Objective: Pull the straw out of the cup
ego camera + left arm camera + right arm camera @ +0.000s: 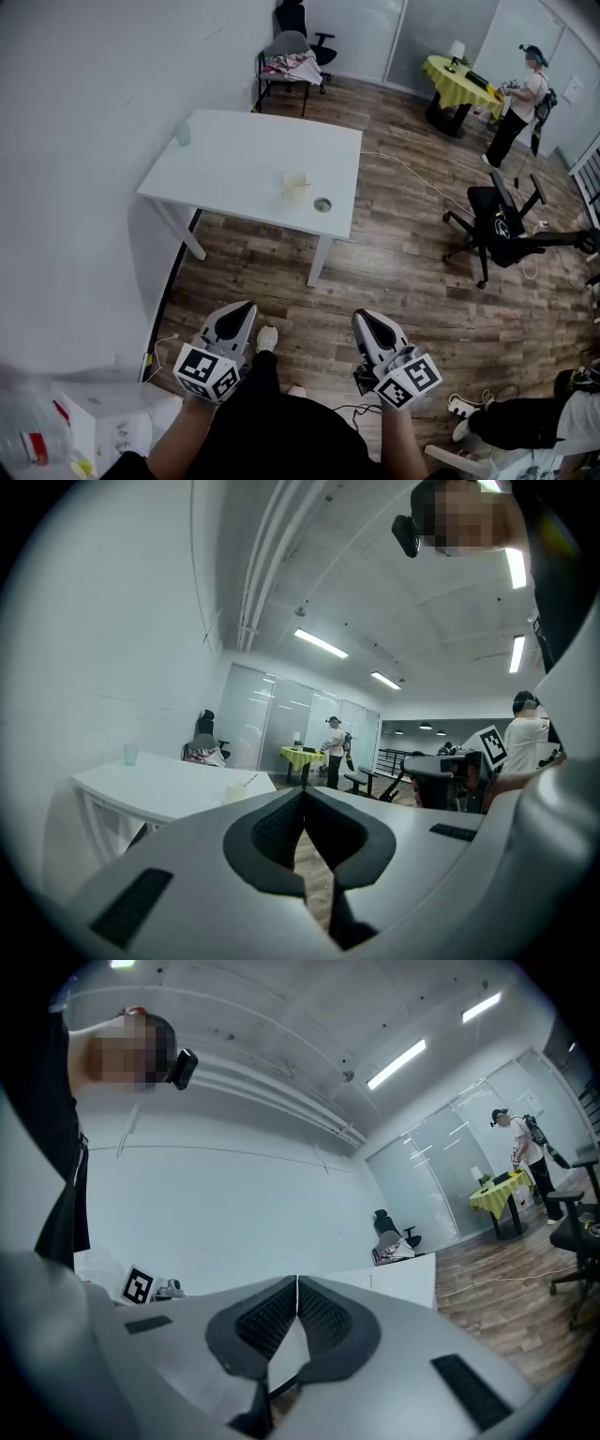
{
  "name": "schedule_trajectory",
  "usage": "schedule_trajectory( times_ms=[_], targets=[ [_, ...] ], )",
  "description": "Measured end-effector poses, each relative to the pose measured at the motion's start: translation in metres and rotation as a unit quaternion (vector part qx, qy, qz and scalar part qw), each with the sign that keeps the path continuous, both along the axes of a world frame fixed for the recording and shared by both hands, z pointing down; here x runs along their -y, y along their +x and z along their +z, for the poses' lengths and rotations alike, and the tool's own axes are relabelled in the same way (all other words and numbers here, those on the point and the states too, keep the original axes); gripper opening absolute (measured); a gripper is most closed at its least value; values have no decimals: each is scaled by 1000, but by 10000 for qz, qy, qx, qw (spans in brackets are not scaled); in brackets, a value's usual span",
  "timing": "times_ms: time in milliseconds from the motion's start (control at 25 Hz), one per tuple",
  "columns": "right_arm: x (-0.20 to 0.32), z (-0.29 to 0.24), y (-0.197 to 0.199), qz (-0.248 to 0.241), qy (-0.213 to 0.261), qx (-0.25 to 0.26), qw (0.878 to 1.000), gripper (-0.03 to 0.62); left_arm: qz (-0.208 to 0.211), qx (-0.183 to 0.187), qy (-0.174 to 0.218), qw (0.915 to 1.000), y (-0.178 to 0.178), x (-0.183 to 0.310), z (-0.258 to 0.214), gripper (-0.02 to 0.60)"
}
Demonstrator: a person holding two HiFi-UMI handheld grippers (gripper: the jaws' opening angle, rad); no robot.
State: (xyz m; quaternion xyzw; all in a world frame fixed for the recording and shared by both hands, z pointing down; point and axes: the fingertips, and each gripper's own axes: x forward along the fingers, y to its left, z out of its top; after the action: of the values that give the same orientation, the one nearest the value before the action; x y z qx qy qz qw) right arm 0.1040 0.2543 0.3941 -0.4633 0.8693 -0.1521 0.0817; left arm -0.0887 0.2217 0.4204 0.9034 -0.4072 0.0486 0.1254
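Note:
A pale cup [294, 187] with a thin straw in it stands near the front edge of the white table [234, 159]. The left gripper view shows the same cup [236, 790] small and far off, its straw slanting up to the right. My left gripper [246, 309] and right gripper [364, 318] are held close to my body, well short of the table, over the wooden floor. Both are shut with nothing between the jaws. In each gripper view the two dark pads meet at the tips: left gripper [303, 793], right gripper [297, 1282].
A teal cup [183, 136] stands at the table's far left corner, and a round hole [322, 204] lies right of the pale cup. A black office chair [497, 225] stands on the floor to the right. A person [520, 103] stands by a yellow-clothed table [455, 80].

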Motion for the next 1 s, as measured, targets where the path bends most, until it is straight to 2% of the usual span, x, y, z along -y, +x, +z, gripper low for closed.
schedule_trajectory(
  times_ms=[600, 1000],
  targets=[
    [102, -3, -31, 99, -91, -115, 9998, 21, 249, -96, -117, 9996, -25, 110, 7, 14],
    [154, -2, -51, 366, -156, -186, 9990, 21, 505, -212, -111, 9984, -38, 174, 7, 14]
  ],
)
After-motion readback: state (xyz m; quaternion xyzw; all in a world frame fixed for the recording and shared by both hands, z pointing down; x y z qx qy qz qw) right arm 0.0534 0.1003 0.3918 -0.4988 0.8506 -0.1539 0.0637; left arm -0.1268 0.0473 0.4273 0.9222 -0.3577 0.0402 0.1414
